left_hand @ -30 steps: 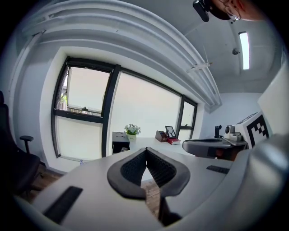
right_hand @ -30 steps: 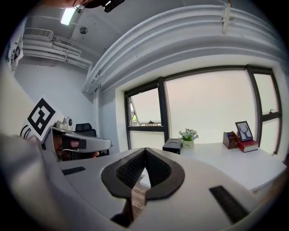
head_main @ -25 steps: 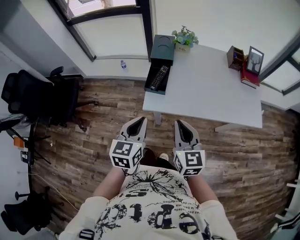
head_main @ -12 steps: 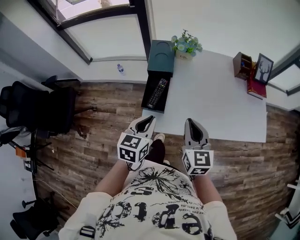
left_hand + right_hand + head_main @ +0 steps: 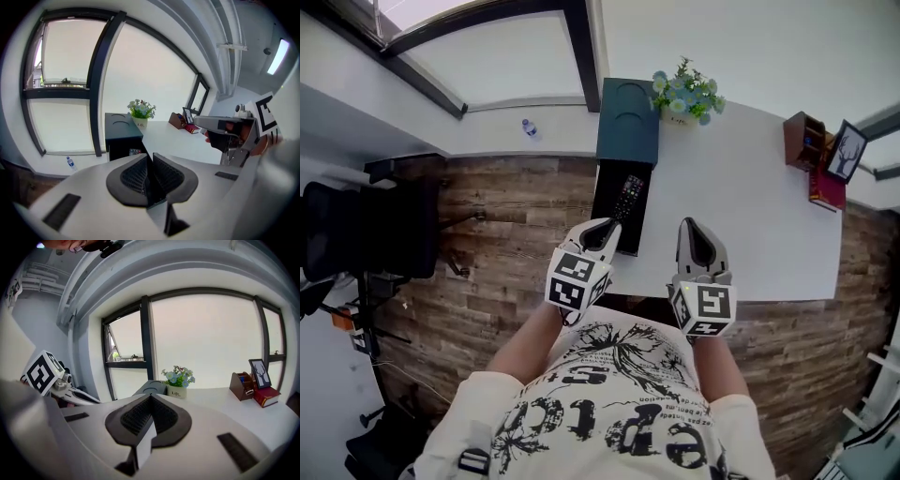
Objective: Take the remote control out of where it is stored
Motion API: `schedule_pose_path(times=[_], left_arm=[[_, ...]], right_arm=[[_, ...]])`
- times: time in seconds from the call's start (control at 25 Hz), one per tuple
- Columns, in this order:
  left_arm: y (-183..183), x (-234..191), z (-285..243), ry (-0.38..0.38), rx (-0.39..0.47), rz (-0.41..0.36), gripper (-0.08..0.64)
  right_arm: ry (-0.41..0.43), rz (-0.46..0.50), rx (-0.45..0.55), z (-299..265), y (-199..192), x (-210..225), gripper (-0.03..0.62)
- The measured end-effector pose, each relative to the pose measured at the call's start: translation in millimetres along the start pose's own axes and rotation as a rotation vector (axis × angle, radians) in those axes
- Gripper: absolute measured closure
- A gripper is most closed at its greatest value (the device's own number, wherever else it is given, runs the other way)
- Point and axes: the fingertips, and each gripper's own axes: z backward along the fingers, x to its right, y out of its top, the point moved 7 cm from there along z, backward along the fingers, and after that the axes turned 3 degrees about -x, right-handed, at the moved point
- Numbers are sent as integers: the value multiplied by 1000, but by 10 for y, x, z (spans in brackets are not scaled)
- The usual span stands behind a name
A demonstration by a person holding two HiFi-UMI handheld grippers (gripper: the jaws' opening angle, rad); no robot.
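Observation:
The black remote control [image 5: 628, 196] lies in an open drawer [image 5: 610, 212] that is pulled out of a dark green box [image 5: 628, 124] at the left end of the white table [image 5: 750, 216]. My left gripper [image 5: 599, 232] is shut and empty, with its tips just short of the drawer's near end. In the left gripper view the box [image 5: 123, 129] stands ahead of my left gripper [image 5: 151, 157], and a bit of the remote [image 5: 134, 151] shows above the jaws. My right gripper [image 5: 695, 233] is shut and empty over the table's near edge. In its own view my right gripper [image 5: 150, 398] points toward the plant.
A potted plant [image 5: 686, 94] stands behind the box. A wooden organiser [image 5: 806, 141], a photo frame [image 5: 848, 150] and a red book [image 5: 825, 186] sit at the table's far right. A black office chair [image 5: 356, 230] and a water bottle [image 5: 528, 127] are on the floor at left.
The person has walked up to the table. Both grippers moved forward together, from over the wooden floor to the table's near edge, and the left one now sits at the drawer.

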Motion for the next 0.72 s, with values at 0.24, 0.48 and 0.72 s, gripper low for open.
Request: schedule_pose_path(times=[0.24, 0.48, 0.72], left_arm=[[-127, -80, -376, 7, -118, 5, 477], [-186, -108, -692, 74, -204, -31, 351], [-342, -171, -985, 124, -289, -31, 313]], right_arm=[[7, -21, -79, -257, -70, 96, 591], [48, -38, -142, -352, -147, 238, 591], [140, 4, -183, -526, -117, 348, 591]])
